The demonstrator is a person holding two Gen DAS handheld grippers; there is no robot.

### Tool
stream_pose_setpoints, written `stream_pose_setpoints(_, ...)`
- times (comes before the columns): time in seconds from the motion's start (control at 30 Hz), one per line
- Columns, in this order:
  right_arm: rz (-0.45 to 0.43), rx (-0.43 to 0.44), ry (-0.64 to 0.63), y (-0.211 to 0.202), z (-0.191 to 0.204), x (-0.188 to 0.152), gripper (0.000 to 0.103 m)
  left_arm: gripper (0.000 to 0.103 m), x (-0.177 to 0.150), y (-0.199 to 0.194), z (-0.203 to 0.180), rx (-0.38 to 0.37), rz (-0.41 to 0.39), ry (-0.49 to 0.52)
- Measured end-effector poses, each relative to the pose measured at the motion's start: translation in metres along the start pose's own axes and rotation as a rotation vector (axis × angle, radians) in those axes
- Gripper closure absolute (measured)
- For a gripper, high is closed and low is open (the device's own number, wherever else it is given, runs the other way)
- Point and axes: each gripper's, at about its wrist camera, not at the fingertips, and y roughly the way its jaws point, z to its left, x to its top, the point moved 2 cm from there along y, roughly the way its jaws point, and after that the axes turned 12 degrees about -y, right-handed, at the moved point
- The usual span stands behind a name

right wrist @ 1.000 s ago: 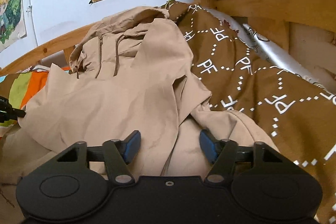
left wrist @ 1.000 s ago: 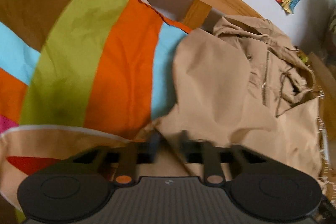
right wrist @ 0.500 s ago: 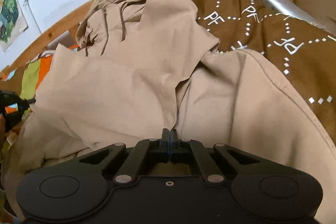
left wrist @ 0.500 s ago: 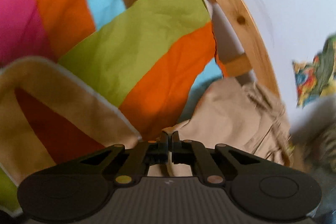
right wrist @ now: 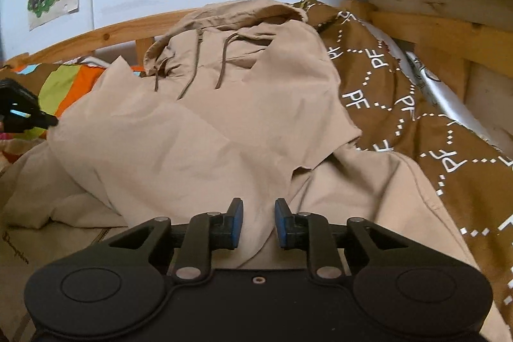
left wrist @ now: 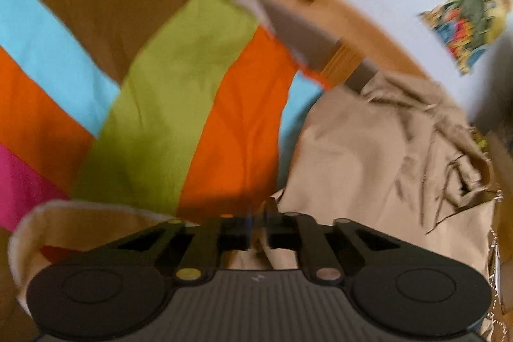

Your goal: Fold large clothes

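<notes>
Clearly your beige hooded jacket (right wrist: 224, 124) is light, limp cloth — pinch doubled hem edges, not flat panels. Right tool (right wrist: 258, 221) hangs released above it; left tool (left wrist: 256, 225) — too blurred, cannot tell.

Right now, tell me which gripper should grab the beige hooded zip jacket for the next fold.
Right. The right gripper is open, with the beige hooded jacket lying straight between its pads. The left gripper sits at the jacket's edge, blurred, its jaws nearly together.
</notes>
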Motion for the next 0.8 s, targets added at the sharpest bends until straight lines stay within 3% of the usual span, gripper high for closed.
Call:
stream_pose_setpoints(0.1,0.005,0.011,0.003,0.002,0.0,-0.001,0.085,0.103,0.001,0.002,0.003,-0.008,-0.035,-0.069)
stream_pose_setpoints(0.2,0.009,0.024,-0.001,0.004,0.002,-0.001,0.086,0.103,-0.002,0.001,0.007,0.034,-0.06,-0.099)
stream_pose_setpoints(0.27,0.04,0.04,-0.006,0.01,0.005,-0.005,0.086,0.103,-0.002,0.012,0.013,0.074,-0.021,-0.112)
stream_pose_setpoints(0.37,0.075,0.047,-0.006,0.017,0.005,-0.011,0.088,0.102,0.003,0.017,0.026,0.059,0.019,-0.243)
stream_pose_setpoints(0.43,0.066,0.039,-0.002,0.014,0.005,-0.009,0.084,0.098,0.001,0.008,0.017,0.07,-0.026,-0.183)
stream_pose_setpoints(0.5,0.035,0.038,0.004,0.009,0.006,-0.007,0.083,0.084,-0.005,-0.006,0.002,0.108,-0.088,-0.08)
stream_pose_setpoints(0.53,0.024,0.037,0.001,0.007,0.007,-0.007,0.082,0.074,-0.008,-0.013,-0.007,0.095,-0.113,-0.021)
stream_pose_setpoints(0.57,0.015,0.035,-0.004,0.005,0.009,-0.006,0.08,0.069,-0.012,-0.019,-0.017,0.082,-0.138,0.045)
stream_pose_setpoints(0.67,-0.002,0.037,-0.026,0.003,0.014,-0.005,0.074,0.069,-0.017,-0.026,-0.051,0.038,-0.164,0.205)
stream_pose_setpoints(0.8,-0.025,0.024,-0.061,0.001,0.019,-0.005,0.068,0.069,-0.007,-0.011,-0.09,0.001,-0.149,0.281)
